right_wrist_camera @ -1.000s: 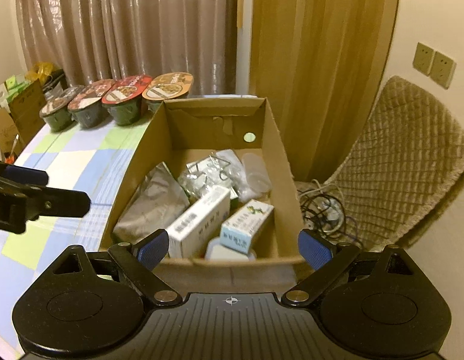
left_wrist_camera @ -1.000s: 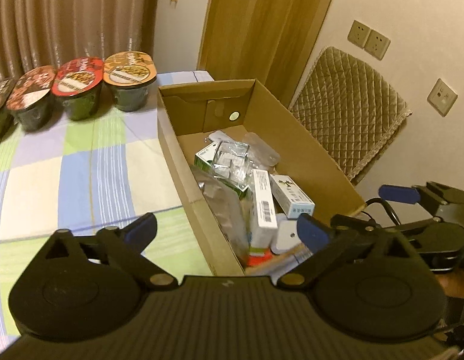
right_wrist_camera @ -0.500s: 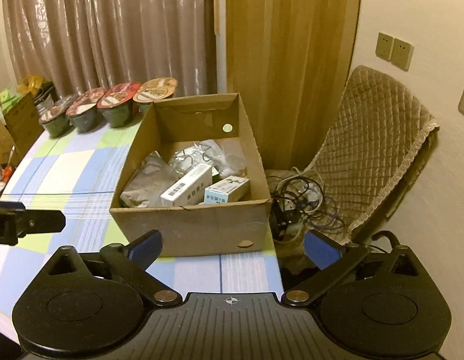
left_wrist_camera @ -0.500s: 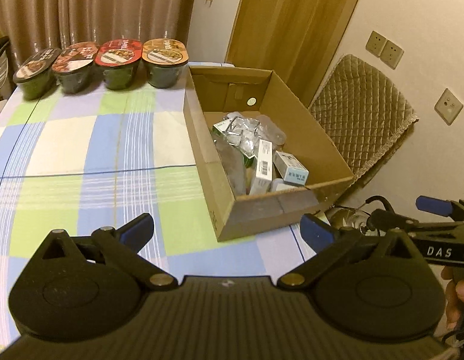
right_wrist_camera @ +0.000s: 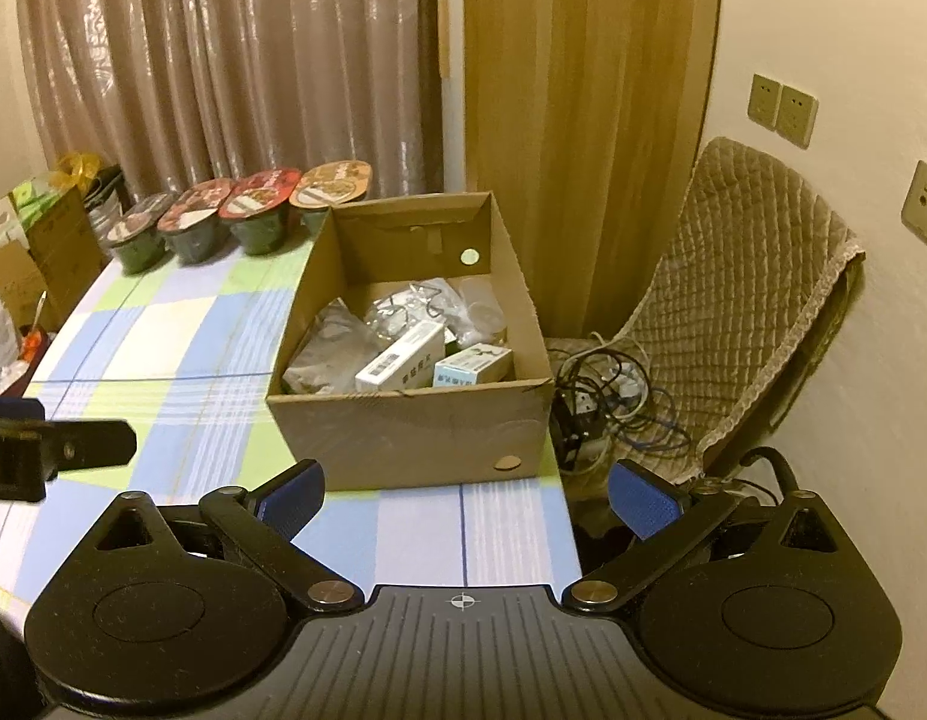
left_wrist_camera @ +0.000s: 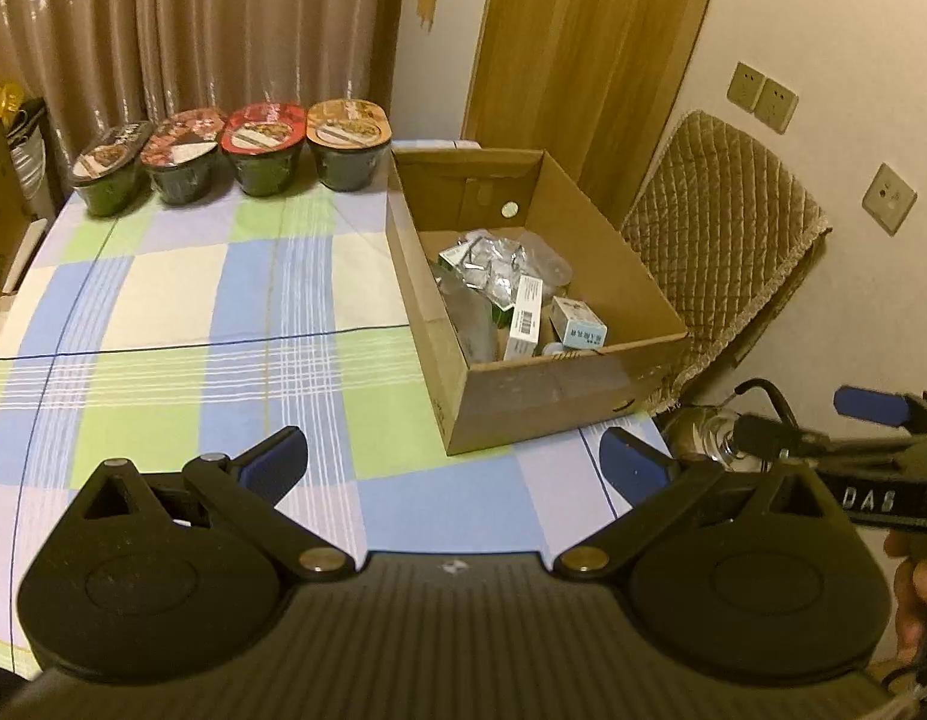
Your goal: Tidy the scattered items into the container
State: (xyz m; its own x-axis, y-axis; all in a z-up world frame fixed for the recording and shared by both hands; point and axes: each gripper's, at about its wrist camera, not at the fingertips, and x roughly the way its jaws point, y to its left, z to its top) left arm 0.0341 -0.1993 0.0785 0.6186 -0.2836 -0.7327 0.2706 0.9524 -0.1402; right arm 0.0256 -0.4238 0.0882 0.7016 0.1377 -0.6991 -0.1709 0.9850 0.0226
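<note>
both grippers, left [left_wrist_camera: 453, 462] and right [right_wrist_camera: 466, 489], are spread apart and empty. the items [right_wrist_camera: 403, 354] lie inside the cardboard box [right_wrist_camera: 403, 438], which sits at the table corner; a nudge could tip it off.

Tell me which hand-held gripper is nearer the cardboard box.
Right, narrowly. The right hand-held gripper faces the cardboard box squarely at its near wall; the left hand-held gripper sits back toward its near-left corner. Both are open.

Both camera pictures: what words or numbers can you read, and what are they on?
"DAS": on the right gripper.
Boxes in the cardboard box: print and a barcode, too small to read.
Noodle bowls: lid print too blurred.
Left gripper: label cut off, unreadable.
</note>
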